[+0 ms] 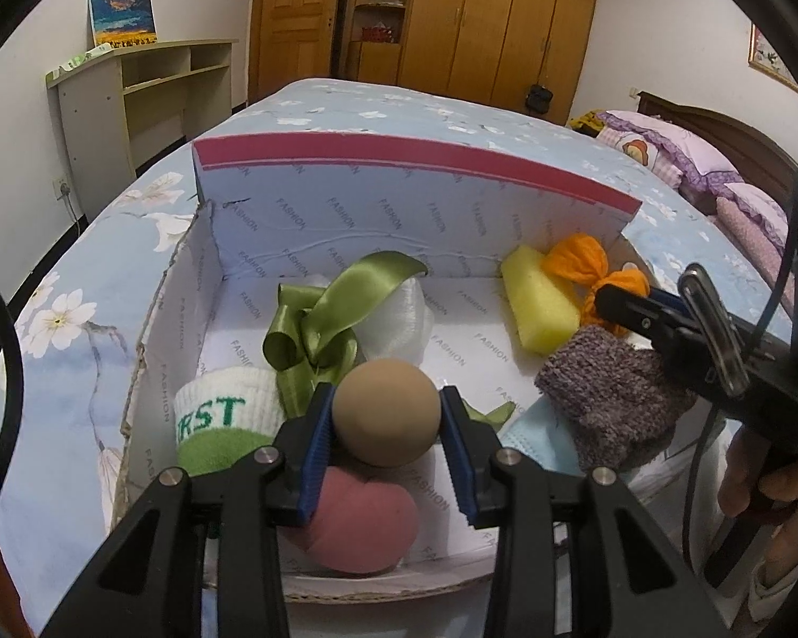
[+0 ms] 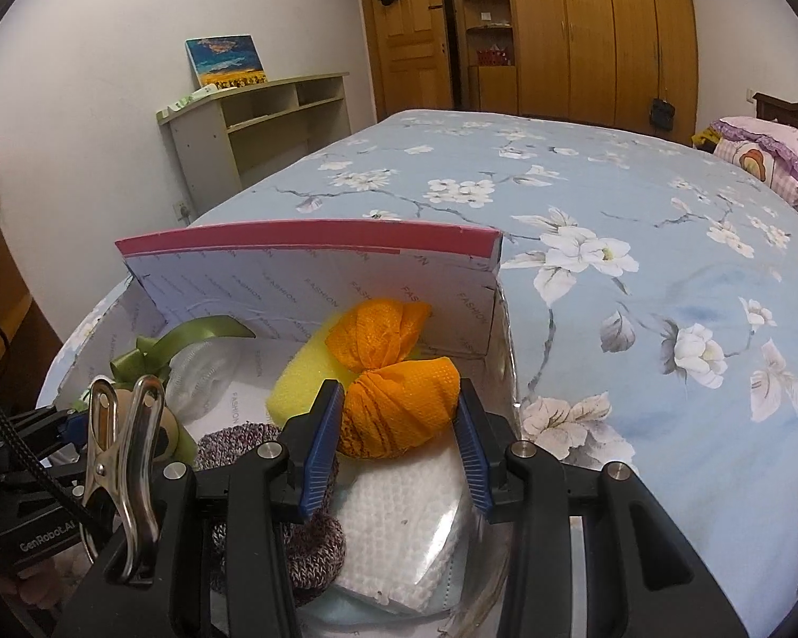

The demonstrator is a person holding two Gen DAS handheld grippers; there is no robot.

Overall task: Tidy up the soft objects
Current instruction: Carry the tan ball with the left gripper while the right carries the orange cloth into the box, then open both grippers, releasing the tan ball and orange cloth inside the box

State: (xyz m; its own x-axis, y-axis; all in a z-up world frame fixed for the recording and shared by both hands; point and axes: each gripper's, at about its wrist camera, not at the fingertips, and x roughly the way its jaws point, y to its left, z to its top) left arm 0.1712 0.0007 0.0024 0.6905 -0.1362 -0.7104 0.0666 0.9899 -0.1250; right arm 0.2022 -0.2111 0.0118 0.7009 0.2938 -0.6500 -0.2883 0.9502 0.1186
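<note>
An open cardboard box with a pink-edged lid sits on the bed. My left gripper is shut on a tan foam ball above a pink sponge. My right gripper is shut on an orange mesh cloth, also seen in the left wrist view. In the box lie a green ribbon, white mesh, a yellow sponge, a white-and-green sock, a purple knitted sock and a blue face mask.
The box rests on a blue floral bedsheet. Pink pillows lie at the headboard on the right. A beige shelf unit stands at the left wall, wooden wardrobes behind. A white knitted cloth lies under my right gripper.
</note>
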